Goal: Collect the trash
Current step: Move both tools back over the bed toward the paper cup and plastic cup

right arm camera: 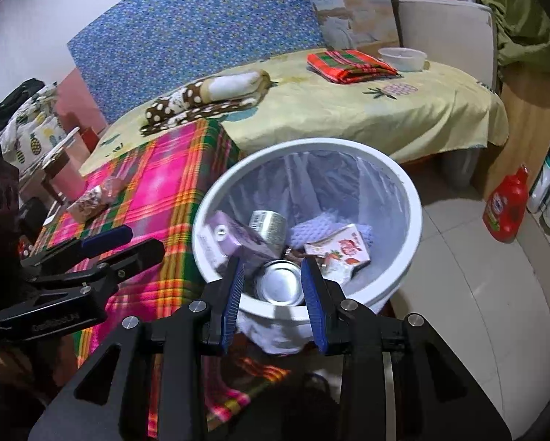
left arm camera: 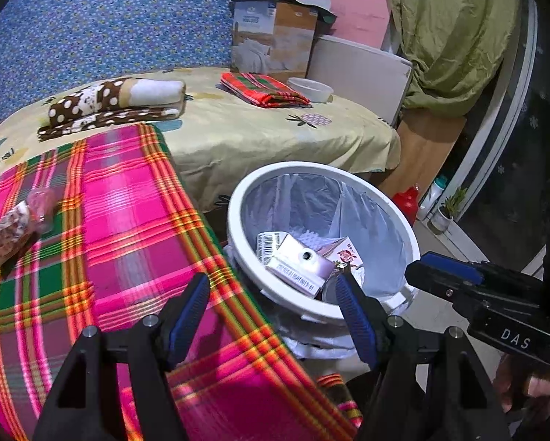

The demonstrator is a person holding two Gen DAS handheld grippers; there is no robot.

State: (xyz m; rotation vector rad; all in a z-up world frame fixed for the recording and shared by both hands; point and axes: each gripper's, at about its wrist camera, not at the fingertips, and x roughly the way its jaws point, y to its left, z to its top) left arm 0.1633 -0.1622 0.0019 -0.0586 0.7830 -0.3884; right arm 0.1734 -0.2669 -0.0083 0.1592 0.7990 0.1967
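A: Start at the left. What is left to collect?

B: A crinkly clear snack bag with pale, brown-speckled pieces inside, lying on the plaid-covered table, on the far side of it from the white bin. In my judgement it is light, soft and a bit slippery, and the contents may crush. I would pinch a bunched fold of film at one end, not the filled middle.

A: And the left claw?

B: Spread wide and holding nothing. It hangs over the table edge just beside the bin, so the bag is well apart from it, ahead and off to its left.

A: What sits in the bin?

B: A purple carton, a labelled can and a second can end-up, a strawberry-printed pack and some lilac foam mesh, all loose on the clear liner.

A: The right claw?

B: Also parted and empty, directly above the near rim of the bin, with the second can's silver end showing between its fingers. I cannot tell how far below it lies. The snack bag is on the table across the bin's left rim from it, nearer the left claw.

A: So which claw should take it?

B: The left, I judge; it need only swing away from the bin.
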